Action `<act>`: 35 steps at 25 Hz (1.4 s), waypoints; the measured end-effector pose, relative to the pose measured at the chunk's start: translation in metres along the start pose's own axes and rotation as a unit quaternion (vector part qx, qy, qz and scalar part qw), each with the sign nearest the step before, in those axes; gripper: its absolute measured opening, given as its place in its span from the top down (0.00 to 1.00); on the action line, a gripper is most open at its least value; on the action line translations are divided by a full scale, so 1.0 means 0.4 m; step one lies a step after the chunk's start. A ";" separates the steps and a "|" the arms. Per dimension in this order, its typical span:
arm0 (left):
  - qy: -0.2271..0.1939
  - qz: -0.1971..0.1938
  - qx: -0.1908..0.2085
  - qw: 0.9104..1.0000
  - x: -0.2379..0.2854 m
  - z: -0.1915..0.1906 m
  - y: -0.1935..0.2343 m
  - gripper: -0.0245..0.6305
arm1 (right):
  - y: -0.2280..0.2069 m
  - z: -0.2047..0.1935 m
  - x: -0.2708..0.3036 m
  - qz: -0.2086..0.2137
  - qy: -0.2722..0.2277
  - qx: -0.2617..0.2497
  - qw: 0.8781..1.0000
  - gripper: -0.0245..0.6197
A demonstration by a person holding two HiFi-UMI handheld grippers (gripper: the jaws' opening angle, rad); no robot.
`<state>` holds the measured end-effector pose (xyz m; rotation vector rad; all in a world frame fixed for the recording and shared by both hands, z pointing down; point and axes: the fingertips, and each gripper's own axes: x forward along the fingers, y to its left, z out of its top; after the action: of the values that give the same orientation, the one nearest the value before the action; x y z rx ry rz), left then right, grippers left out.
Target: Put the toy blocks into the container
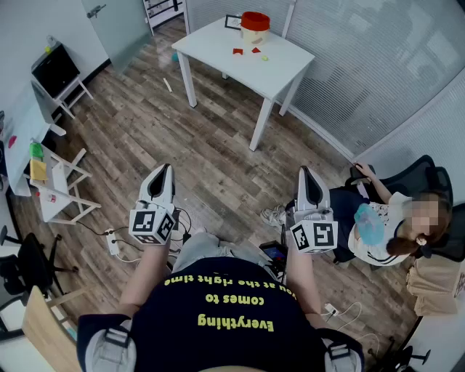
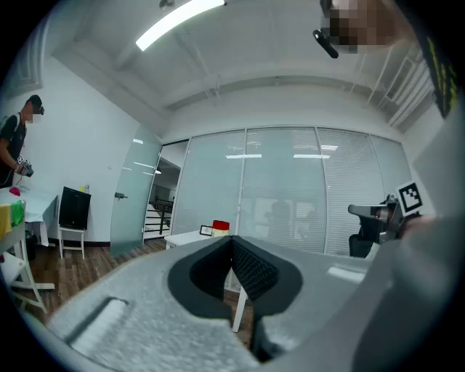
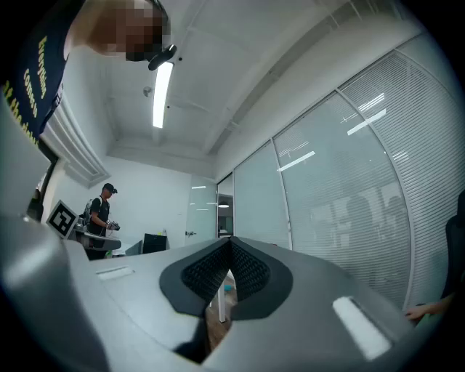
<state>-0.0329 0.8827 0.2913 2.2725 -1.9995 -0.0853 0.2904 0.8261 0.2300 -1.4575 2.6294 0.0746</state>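
Note:
A white table [image 1: 283, 69] stands far ahead across the wood floor. On it is a red container [image 1: 255, 22] with two red blocks [image 1: 237, 51] and a small yellow-green block [image 1: 265, 57] lying loose in front of it. I hold both grippers close to my body, well away from the table. The left gripper [image 1: 166, 168] is shut and holds nothing; the left gripper view looks past its closed tips [image 2: 232, 238] to the red container [image 2: 220, 227]. The right gripper [image 1: 303, 171] is also shut and empty, its tips [image 3: 231, 240] meeting.
A person sits on an office chair [image 1: 392, 218] at my right. Small white racks [image 1: 62, 189] and a black screen on a stand [image 1: 54, 69] line the left wall. A power strip with cables [image 1: 112, 243] lies by my feet. Another person [image 3: 102, 211] stands far off.

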 end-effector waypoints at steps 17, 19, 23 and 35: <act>0.017 -0.005 0.003 1.000 0.044 -0.007 -0.037 0.96 | -0.020 -0.010 0.046 0.023 0.001 0.025 0.999 0.95; 0.019 -0.004 0.002 1.000 0.061 -0.007 -0.034 0.96 | -0.025 -0.009 0.061 0.027 0.002 0.024 0.999 0.95; 0.021 -0.007 -0.002 1.000 0.105 -0.019 -0.024 0.96 | -0.035 -0.013 0.099 0.029 0.000 0.024 0.999 0.95; 0.017 -0.043 -0.017 0.999 0.389 -0.020 0.064 0.96 | -0.093 -0.057 0.319 0.007 0.007 0.017 1.000 0.95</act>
<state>-0.0372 0.7258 0.3074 2.3229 -1.8694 -0.0869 0.2528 0.6966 0.2355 -1.4334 2.6402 0.0211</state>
